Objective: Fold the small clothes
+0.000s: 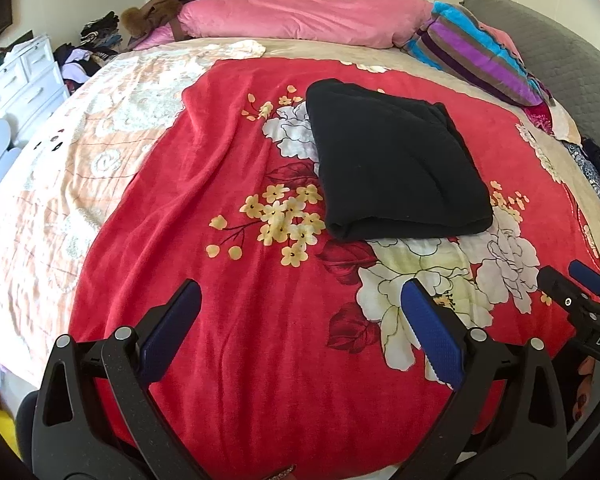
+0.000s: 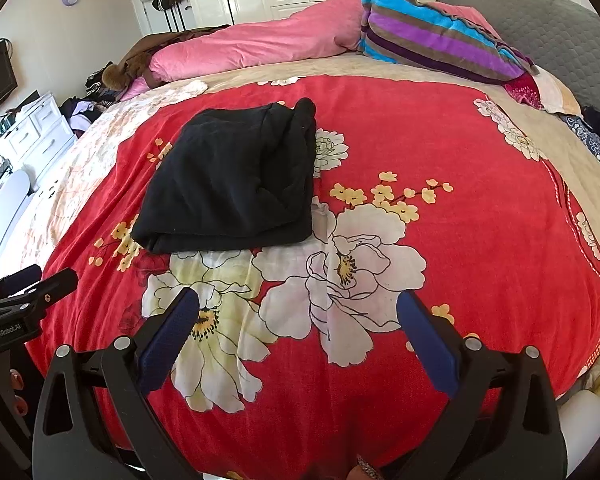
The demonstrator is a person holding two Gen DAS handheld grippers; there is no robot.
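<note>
The red blanket lies bare all round the folded black garment, open on every side. Far off, the pink quilt and striped pillow crowd the bed's far edge.

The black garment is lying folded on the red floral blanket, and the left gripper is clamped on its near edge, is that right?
Not quite. The black garment does lie folded on the red floral blanket, but the left gripper is not on it: its jaws stand open over bare blanket, short of the near edge. The left wrist view shows this.
</note>
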